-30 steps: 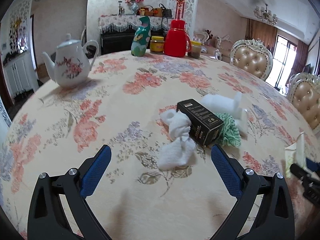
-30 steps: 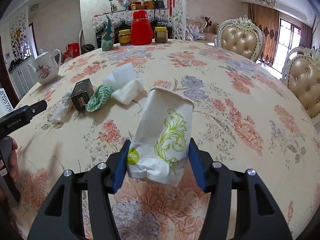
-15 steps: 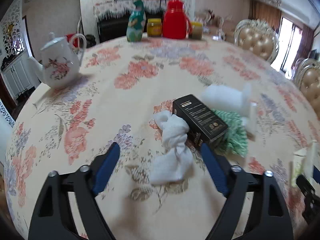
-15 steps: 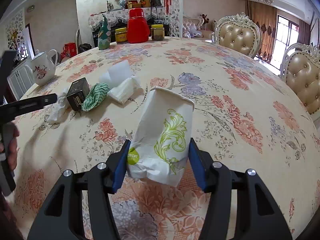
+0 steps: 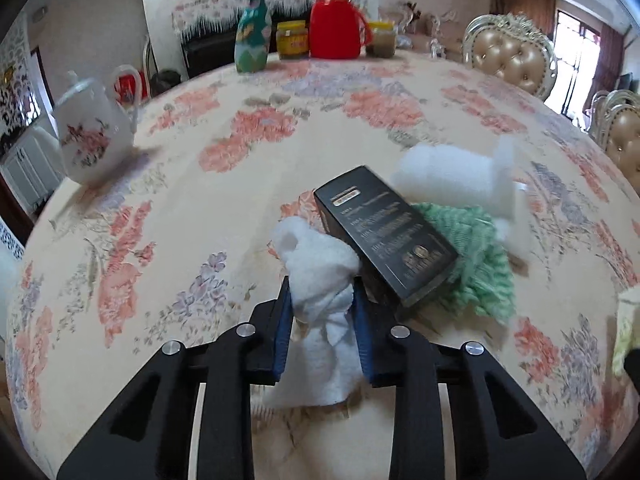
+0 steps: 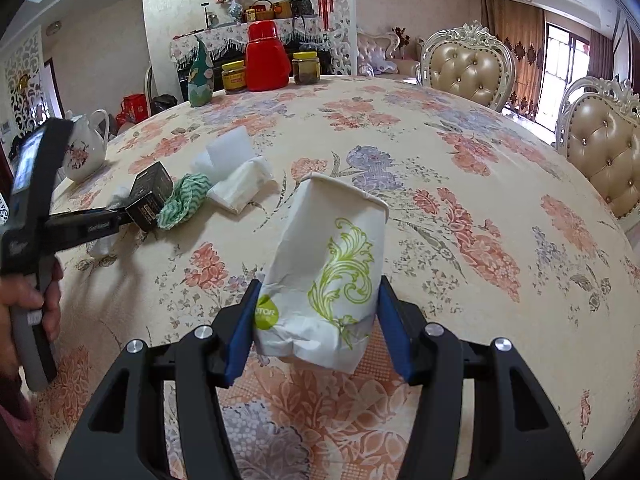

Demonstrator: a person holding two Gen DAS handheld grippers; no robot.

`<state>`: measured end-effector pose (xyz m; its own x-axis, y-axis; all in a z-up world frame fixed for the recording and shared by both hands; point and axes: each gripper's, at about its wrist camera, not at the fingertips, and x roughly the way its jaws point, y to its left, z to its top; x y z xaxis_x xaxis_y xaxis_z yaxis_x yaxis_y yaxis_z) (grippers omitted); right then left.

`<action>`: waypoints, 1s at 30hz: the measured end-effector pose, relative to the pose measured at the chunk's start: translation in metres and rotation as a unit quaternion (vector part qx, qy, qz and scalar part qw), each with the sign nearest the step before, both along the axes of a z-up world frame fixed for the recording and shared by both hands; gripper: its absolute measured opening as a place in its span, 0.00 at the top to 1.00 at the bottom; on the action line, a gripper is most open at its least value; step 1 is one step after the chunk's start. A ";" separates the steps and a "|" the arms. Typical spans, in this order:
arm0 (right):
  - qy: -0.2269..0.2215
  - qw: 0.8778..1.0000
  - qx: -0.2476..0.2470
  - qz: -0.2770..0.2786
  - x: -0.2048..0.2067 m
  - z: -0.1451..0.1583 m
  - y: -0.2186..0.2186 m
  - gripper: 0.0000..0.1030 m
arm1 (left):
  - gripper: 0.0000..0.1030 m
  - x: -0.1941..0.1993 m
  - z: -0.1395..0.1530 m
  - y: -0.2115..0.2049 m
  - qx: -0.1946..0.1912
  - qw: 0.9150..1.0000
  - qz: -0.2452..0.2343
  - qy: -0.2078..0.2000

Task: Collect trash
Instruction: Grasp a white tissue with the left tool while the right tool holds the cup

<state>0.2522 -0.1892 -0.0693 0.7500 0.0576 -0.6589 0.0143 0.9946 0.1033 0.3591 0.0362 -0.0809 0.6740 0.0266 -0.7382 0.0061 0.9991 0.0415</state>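
My left gripper is shut on a crumpled white tissue lying on the floral tablecloth. A black box lies just right of it, partly on a green-and-white cloth, with white tissue pieces behind. My right gripper is shut on a crushed white paper cup with a green leaf print, held above the table. In the right wrist view the left gripper reaches to the black box, green cloth and white tissues.
A white floral teapot stands at the far left. A teal bottle, jars and a red thermos stand at the far edge. Padded chairs stand at the right of the round table.
My left gripper moved forward over the white tissue and closed on it. My right gripper stayed still, holding the paper cup.
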 end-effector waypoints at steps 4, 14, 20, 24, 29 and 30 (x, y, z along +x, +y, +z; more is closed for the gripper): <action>-0.002 1.000 0.000 0.001 -0.001 0.001 -0.001 0.47 | 0.73 -0.026 0.010 -0.002 -0.003 1.000 -0.002 -0.023; -0.023 0.999 0.020 0.019 -0.008 0.005 -0.003 0.47 | 0.73 -0.110 0.037 -0.024 -0.025 0.996 -0.038 -0.081; -0.039 0.998 0.024 0.040 -0.038 0.019 -0.003 0.47 | 0.73 -0.153 0.042 -0.044 -0.030 0.991 -0.069 -0.110; -0.057 0.997 0.010 0.049 -0.068 0.029 -0.009 0.47 | 0.73 -0.172 0.042 -0.060 -0.041 0.988 -0.090 -0.118; -0.065 0.997 0.004 0.046 -0.099 0.031 -0.027 0.46 | 0.73 -0.192 0.041 -0.083 -0.051 0.984 -0.119 -0.124; -0.067 0.997 0.006 0.045 -0.106 0.031 -0.032 0.46 | 0.73 -0.196 0.042 -0.088 -0.056 0.983 -0.126 -0.125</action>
<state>0.1463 -0.2215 -0.0382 0.8230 0.1367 -0.5513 -0.0904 0.9898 0.1104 0.1631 -0.0522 -0.0390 0.8089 -0.2373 -0.5379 0.2580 0.9654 -0.0378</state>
